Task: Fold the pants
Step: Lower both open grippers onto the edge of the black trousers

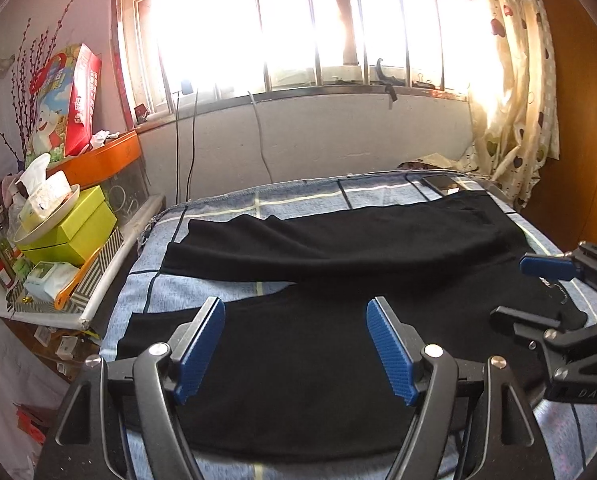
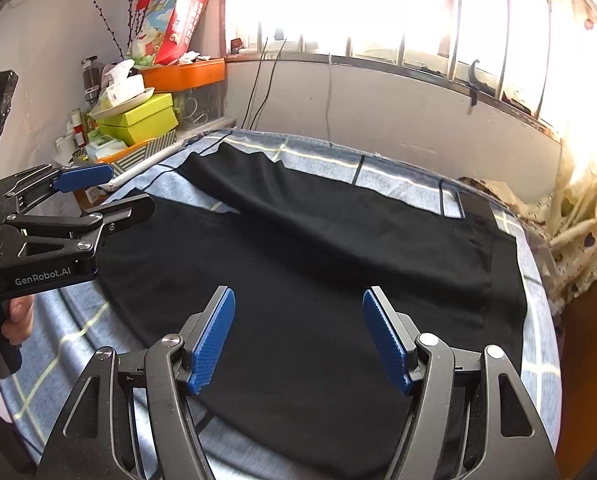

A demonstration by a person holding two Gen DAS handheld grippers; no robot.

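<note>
Black pants [image 1: 338,248] lie flat on a bed with a blue plaid sheet [image 1: 258,200]. Both legs run to the left with a narrow wedge of sheet between them, and the waist is at the right. My left gripper [image 1: 296,308] hangs open just above the near leg. In the right wrist view the pants [image 2: 338,240] fill the middle, and my right gripper [image 2: 298,296] stands open over the seat area with nothing between its fingers. Each gripper shows in the other's view: the right gripper [image 1: 510,289] near the waist, the left gripper [image 2: 132,188] over the near leg, both open.
A cluttered side table [image 1: 58,308] with green boxes [image 1: 74,228], tissues and an orange tray [image 1: 98,160] stands left of the bed. A phone [image 1: 442,184] lies at the bed's far right corner. A window wall stands behind, a curtain [image 1: 514,120] at the right. A hand [image 2: 14,316] holds the left gripper's handle.
</note>
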